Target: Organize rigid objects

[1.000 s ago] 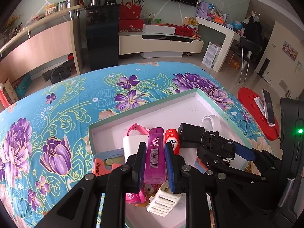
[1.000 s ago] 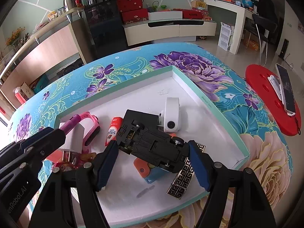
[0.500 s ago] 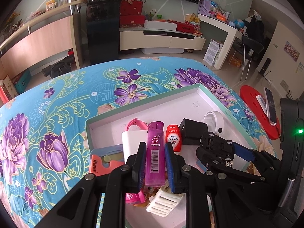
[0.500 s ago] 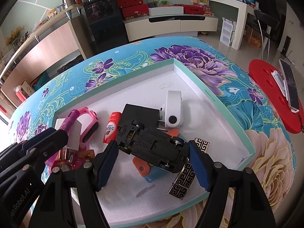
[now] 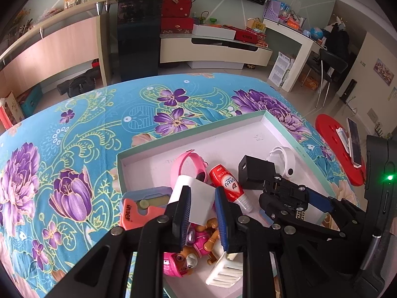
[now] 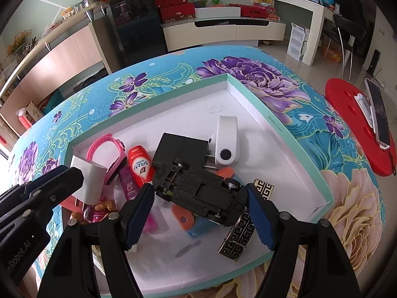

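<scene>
Our left gripper (image 5: 202, 213) is nearly closed with nothing in it, above the box's (image 6: 285, 134) near left corner. Our right gripper (image 6: 199, 213) clamps the upturned black toy car (image 6: 198, 191) over the box's near middle.

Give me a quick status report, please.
Left gripper shut, empty. Right gripper shut on the black toy car, over the tray. Orange block and patterned piece under it.
</scene>
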### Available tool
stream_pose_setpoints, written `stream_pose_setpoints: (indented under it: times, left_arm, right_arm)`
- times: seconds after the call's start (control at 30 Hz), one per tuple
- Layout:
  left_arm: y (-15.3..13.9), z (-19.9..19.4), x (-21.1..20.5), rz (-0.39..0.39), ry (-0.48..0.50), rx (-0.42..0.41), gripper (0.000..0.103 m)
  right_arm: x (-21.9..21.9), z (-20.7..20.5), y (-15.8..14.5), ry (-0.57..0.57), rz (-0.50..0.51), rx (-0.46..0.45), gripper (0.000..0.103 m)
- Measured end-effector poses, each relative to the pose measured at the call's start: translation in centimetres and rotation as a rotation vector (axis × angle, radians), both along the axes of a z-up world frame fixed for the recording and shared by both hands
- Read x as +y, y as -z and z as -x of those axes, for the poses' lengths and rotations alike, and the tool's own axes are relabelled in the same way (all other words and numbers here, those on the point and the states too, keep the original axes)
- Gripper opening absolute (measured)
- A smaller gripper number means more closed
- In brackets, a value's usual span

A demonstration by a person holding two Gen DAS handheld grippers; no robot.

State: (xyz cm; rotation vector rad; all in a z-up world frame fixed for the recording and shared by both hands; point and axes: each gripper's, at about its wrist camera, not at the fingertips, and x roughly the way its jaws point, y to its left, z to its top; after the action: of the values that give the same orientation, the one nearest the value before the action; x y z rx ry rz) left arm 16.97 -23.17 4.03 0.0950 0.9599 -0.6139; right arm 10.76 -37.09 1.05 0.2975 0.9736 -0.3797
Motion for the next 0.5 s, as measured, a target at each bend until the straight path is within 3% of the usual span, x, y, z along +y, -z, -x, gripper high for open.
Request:
stream_pose_setpoints:
  times: [0.1, 0.17, 0.3, 0.5]
  left_arm:
    - [-0.5, -0.3, 0.6, 0.007, -0.019, -0.007, 0.033]
    - [-0.8, -0.5, 1.3, 0.008, -0.044, -0.016, 0.056]
    - [-1.4, -1.3, 3.2, 0.013, -0.109, -0.03, 0.06]
    - [-0.8, -3.0, 6.2, -0.007, -0.243, -0.024, 0.078]
  right_arm:
    - [0.0, 0.0, -0.1, -0.001, 0.008, -0.004, 0.075]
    - [0.1, 0.0, -0.2, -0.002, 0.013, -0.005, 0.077]
    - [0.1, 0.0, -0.2, -0.001, 0.023, -0.005, 0.082]
    - [0.1, 0.1, -0.5, -0.001, 0.03, -0.024, 0.083]
